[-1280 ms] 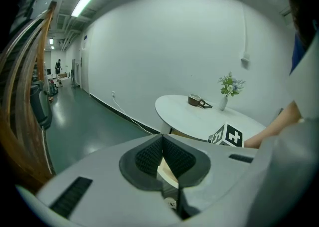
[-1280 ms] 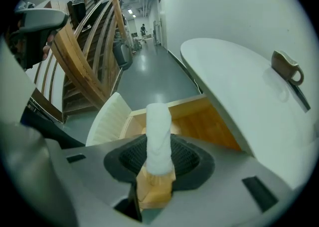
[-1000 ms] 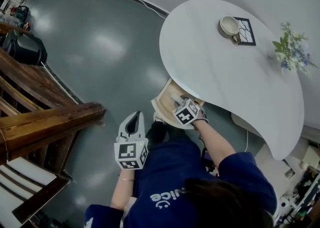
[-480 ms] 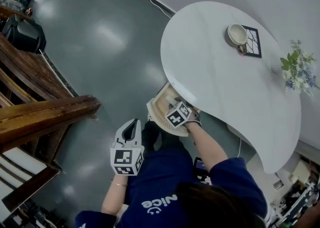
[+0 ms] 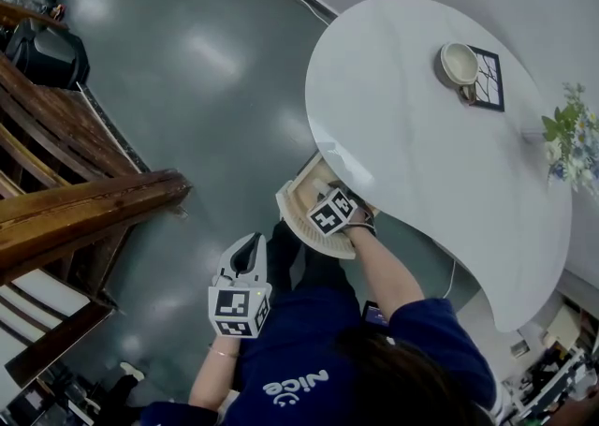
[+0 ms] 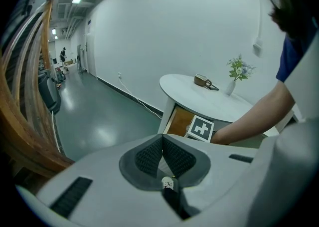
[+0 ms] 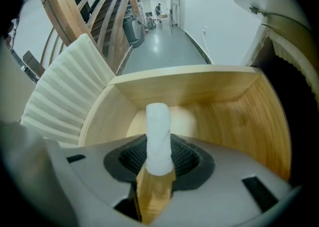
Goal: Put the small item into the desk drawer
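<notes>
A small white roll (image 7: pixel 158 136) stands between the pads of my right gripper (image 7: pixel 158 150), which is shut on it. That gripper reaches into the open wooden drawer (image 7: pixel 234 116) under the white table (image 5: pixel 421 124). From the head view only its marker cube shows on the right gripper (image 5: pixel 331 212), above the drawer (image 5: pixel 301 198); the roll is hidden there. My left gripper (image 5: pixel 249 248) hangs lower left, away from the drawer. In the left gripper view the left gripper (image 6: pixel 162 141) has its pads together with nothing held.
On the table stand a cup (image 5: pixel 459 61) on a dark tile (image 5: pixel 489 80) and a vase of flowers (image 5: pixel 569 134). A wooden stair rail (image 5: pixel 84 218) runs along the left. The drawer's ribbed white front (image 7: pixel 65 101) is on the left in the right gripper view.
The right gripper stays in the drawer with the roll. The left gripper sits a little lower in the head view, which has itself shifted slightly.
</notes>
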`<state>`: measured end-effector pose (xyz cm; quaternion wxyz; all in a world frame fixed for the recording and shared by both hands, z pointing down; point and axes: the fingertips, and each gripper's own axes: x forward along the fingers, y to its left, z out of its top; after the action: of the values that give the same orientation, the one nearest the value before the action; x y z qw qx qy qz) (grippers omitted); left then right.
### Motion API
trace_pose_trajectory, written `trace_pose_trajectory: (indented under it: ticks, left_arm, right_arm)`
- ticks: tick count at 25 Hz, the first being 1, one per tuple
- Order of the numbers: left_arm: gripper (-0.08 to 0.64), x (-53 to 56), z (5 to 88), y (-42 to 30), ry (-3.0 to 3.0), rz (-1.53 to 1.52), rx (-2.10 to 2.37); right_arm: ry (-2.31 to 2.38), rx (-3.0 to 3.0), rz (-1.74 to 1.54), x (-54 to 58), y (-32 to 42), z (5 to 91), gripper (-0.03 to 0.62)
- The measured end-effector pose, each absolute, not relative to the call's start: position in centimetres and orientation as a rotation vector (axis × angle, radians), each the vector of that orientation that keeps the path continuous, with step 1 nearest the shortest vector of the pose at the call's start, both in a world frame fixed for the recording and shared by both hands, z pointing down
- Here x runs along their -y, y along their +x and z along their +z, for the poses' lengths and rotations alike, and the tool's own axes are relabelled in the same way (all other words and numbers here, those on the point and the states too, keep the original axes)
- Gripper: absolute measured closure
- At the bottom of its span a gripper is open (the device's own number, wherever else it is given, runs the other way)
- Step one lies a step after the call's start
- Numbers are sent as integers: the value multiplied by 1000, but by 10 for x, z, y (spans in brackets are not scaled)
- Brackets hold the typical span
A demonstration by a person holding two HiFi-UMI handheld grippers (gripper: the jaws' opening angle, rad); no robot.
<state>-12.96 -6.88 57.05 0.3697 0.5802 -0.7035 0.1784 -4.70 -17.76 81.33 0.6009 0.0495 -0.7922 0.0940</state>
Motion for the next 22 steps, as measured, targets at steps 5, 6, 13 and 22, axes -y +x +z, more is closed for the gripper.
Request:
trace_pose_trajectory:
  ticks: [5,6,13,22]
  left_arm:
    - [557,61,576,-133,1454,471,1813]
    - [557,58,578,-132,1446,472,1810]
    - [557,42,585,-133,1390,483,1814]
    - [557,22,592,-133,1341,517,1810]
  right_arm:
    - [122,1803,231,177,-45,828,448]
    - [119,1795,226,177,-45,831,448]
    - [106,1739,230,175,-42,851,448]
    - [112,1727,226,175,-42,858,445]
